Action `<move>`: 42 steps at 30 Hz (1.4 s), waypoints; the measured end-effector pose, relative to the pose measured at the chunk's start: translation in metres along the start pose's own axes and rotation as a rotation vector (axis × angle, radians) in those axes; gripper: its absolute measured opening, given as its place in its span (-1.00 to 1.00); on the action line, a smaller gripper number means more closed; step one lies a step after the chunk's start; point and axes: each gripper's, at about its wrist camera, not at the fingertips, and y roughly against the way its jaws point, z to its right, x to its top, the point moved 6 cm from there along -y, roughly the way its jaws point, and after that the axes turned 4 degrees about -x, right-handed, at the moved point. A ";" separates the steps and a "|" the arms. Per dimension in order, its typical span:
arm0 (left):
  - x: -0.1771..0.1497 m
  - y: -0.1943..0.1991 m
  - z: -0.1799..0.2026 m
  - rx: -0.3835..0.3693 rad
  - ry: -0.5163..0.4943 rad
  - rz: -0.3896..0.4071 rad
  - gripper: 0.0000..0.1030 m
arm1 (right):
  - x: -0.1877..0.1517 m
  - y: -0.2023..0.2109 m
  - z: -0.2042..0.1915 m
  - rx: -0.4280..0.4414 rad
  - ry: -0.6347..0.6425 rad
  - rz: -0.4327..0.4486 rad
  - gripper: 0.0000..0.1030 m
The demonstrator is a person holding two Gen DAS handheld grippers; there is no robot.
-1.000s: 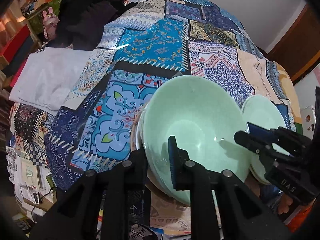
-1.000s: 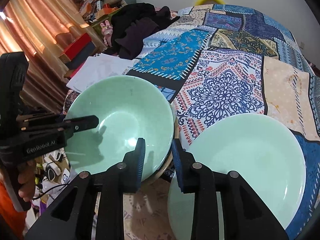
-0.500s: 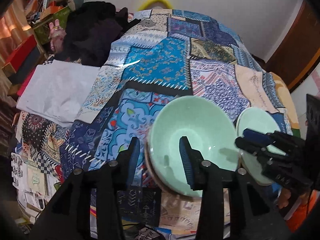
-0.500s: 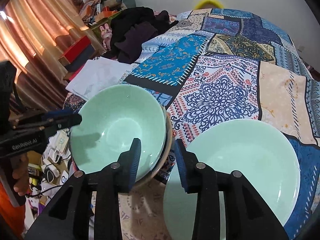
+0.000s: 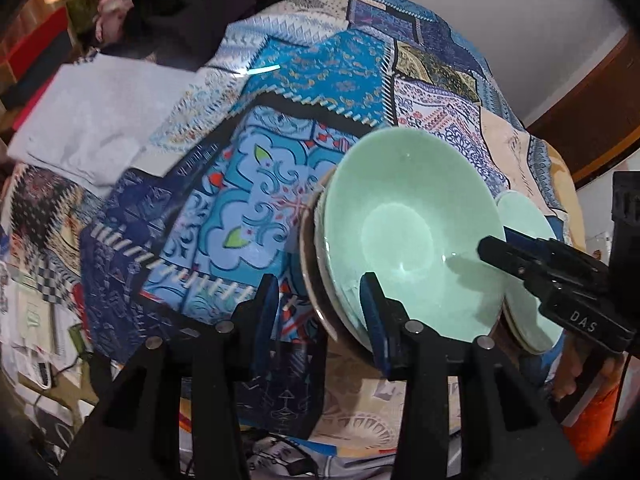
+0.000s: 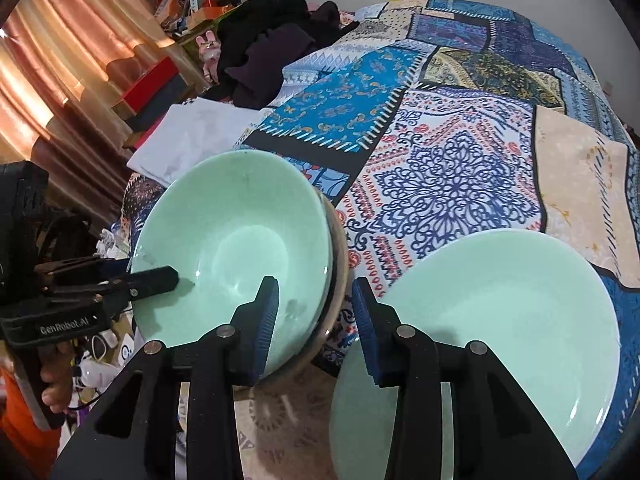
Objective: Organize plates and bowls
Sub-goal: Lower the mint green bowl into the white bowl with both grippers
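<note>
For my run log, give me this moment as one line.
left gripper: open, empty | right gripper: open, empty | green bowl: top of bowl stack | green plate: beside stack on patchwork cloth

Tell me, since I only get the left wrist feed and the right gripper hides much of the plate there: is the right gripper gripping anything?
Observer: No. The right gripper is open, with nothing between its fingers; the gap sits over the quilt.
Operator: Do the bowl and plate touch?
Observer: No. The right wrist view shows a strip of quilt between the green bowl and the green plate.
Operator: Anything lying on the plate?
Observer: Nothing; the part of its face that shows is bare.
</note>
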 end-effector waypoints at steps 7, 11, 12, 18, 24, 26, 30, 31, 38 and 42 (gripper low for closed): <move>-0.005 -0.016 0.007 -0.017 -0.017 -0.033 -0.18 | 0.000 -0.010 -0.002 0.013 -0.001 -0.025 -0.32; -0.008 -0.027 0.007 -0.044 0.008 -0.064 -0.18 | 0.001 -0.013 -0.005 0.005 0.015 -0.030 -0.27; -0.008 -0.030 0.008 -0.047 0.012 -0.071 -0.18 | 0.001 -0.014 -0.006 -0.003 0.024 -0.029 -0.27; -0.007 -0.030 0.012 -0.049 0.004 -0.055 -0.24 | 0.000 -0.028 -0.008 -0.004 0.042 -0.057 -0.27; -0.004 -0.030 0.012 -0.046 0.027 -0.046 -0.26 | 0.001 -0.028 -0.007 -0.029 0.046 -0.046 -0.34; -0.004 -0.029 0.012 -0.040 0.038 -0.042 -0.26 | 0.001 -0.026 -0.005 -0.036 0.042 -0.043 -0.40; -0.003 -0.026 0.012 -0.037 0.059 -0.036 -0.26 | 0.002 -0.025 -0.004 -0.039 0.027 -0.037 -0.45; -0.003 -0.026 0.012 -0.036 0.063 -0.035 -0.26 | 0.002 -0.024 -0.004 -0.041 0.026 -0.035 -0.47; -0.002 -0.017 0.010 -0.032 0.111 -0.022 -0.26 | 0.003 -0.013 -0.008 -0.026 0.012 -0.010 -0.49; -0.001 -0.007 0.015 -0.021 0.104 0.000 -0.26 | 0.007 -0.002 -0.008 -0.020 -0.001 0.009 -0.49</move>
